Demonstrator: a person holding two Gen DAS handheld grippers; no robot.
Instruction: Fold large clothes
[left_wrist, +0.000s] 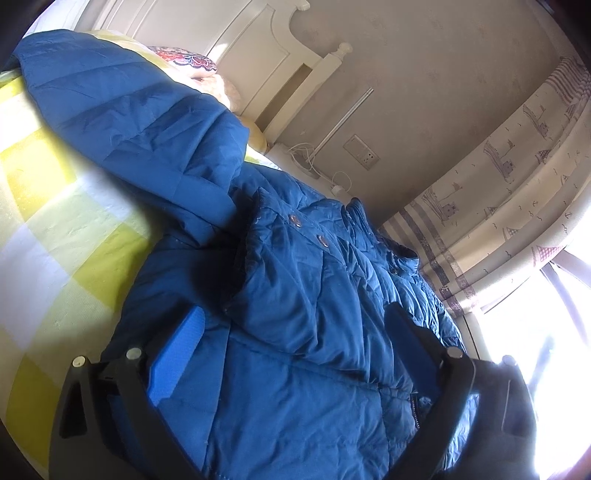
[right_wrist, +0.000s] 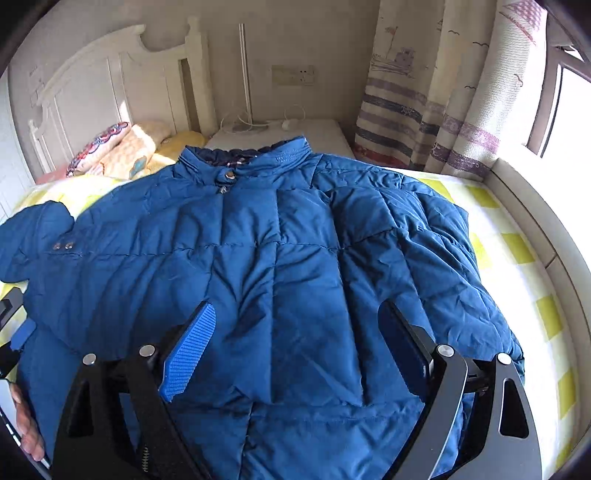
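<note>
Home bedroom: bed (right_wrist: 517, 236), headboard (right_wrist: 92, 85), curtains (right_wrist: 424, 92)

From my remote station I view a bedroom. A bed with a yellow-and-white checked sheet (right_wrist: 517, 251) fills the foreground, and a white panelled headboard (right_wrist: 99, 77) stands against a beige wall (right_wrist: 325, 33). Patterned pillows (right_wrist: 110, 147) lie at the head of the bed. Beside it stands a white nightstand (right_wrist: 314, 136) carrying white cables (right_wrist: 240, 122); a wall socket plate (right_wrist: 294, 75) sits above it. A cream curtain (right_wrist: 424, 103) with purple stripes and printed ships hangs next to a window (right_wrist: 569, 122), through which I see strong daylight that washes out the sheet's right side.
</note>
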